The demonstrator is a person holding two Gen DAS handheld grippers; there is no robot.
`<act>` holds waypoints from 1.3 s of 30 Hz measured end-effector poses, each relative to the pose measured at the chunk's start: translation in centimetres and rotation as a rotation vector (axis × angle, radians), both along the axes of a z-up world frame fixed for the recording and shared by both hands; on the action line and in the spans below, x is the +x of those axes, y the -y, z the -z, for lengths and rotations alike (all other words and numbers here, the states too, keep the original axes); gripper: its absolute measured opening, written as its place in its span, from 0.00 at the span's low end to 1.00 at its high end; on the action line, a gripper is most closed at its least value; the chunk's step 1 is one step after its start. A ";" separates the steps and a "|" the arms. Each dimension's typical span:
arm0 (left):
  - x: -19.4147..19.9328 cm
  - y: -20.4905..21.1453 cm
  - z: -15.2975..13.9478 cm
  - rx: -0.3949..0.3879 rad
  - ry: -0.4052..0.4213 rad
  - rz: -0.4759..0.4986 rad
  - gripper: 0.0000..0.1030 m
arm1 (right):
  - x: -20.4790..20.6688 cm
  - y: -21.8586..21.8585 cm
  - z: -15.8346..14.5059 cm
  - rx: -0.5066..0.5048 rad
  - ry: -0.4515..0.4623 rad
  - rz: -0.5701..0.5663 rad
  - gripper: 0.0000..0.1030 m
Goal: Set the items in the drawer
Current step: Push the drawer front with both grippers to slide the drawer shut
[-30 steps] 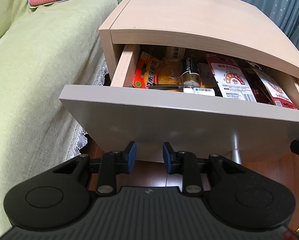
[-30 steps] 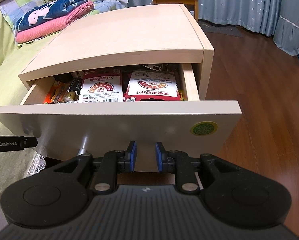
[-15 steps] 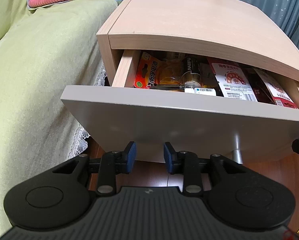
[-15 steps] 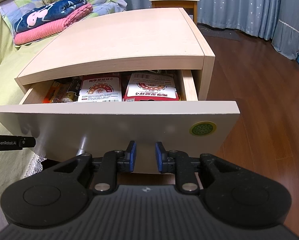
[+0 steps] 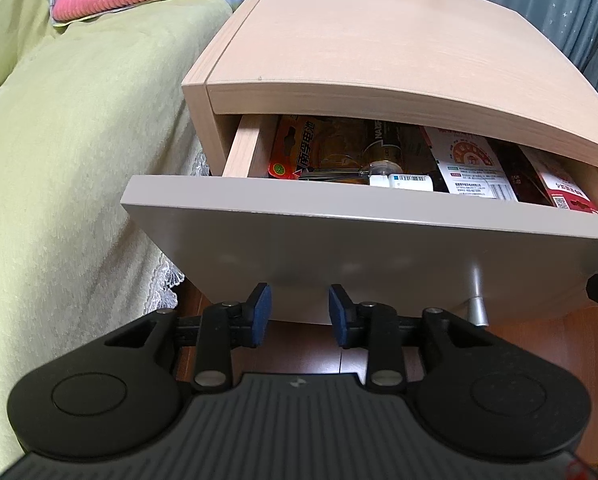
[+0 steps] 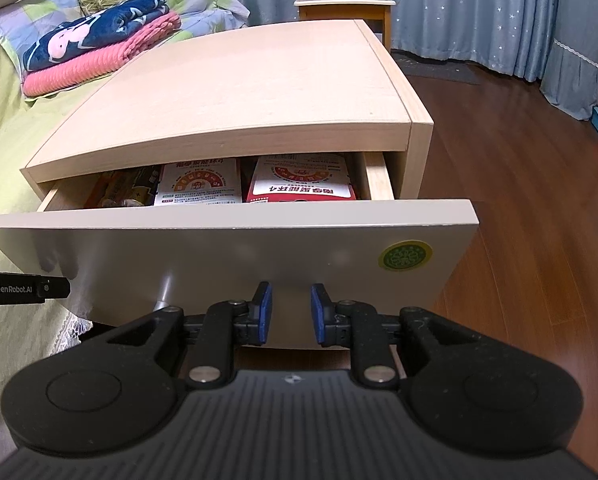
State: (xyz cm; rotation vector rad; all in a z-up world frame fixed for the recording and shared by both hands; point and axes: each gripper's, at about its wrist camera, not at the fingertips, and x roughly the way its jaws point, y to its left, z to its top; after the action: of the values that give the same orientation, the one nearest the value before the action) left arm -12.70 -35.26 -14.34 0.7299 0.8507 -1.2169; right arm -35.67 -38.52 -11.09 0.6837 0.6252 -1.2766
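The nightstand [image 5: 379,48] has its drawer partly out, grey front [image 5: 339,248] toward me. Inside lie an orange battery pack [image 5: 295,148], a white printed packet [image 5: 471,160] and a red one [image 6: 303,184]. My left gripper [image 5: 299,304] is open with nothing between its blue pads, tips against the lower edge of the front, left of the silver handle post [image 5: 477,296]. My right gripper [image 6: 291,300] is open by a narrower gap, empty, against the same front [image 6: 219,248] near the green sticker [image 6: 405,256].
A bed with a green cover [image 5: 79,160] runs along the nightstand's left side, with folded blankets [image 6: 99,48] on it. A wooden chair [image 6: 339,0] and blue curtains stand behind. Wood floor [image 6: 539,200] lies to the right.
The drawer has slid further into the nightstand, so less of its contents shows. Both grippers have moved forward with the front; their finger gaps look unchanged.
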 end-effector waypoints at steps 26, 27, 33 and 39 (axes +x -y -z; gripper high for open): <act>0.6 -0.1 -0.1 -0.019 -0.019 -0.016 0.46 | 0.2 1.9 0.3 -0.025 -0.013 0.029 0.24; 0.6 -0.2 -0.1 -0.021 -0.022 -0.018 0.46 | 0.2 2.0 0.4 -0.027 -0.014 0.029 0.25; 0.8 -0.2 0.0 -0.024 -0.027 -0.027 0.47 | 0.1 2.5 0.5 -0.033 -0.010 0.031 0.25; 0.7 -0.2 0.2 -0.014 -0.029 -0.027 0.47 | -0.1 2.9 0.7 -0.024 -0.004 0.039 0.25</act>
State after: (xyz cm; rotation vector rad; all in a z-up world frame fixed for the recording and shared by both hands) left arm -12.01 -35.08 -14.51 0.6895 0.8727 -1.2109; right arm -35.80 -41.42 -11.80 0.6767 0.6019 -1.3199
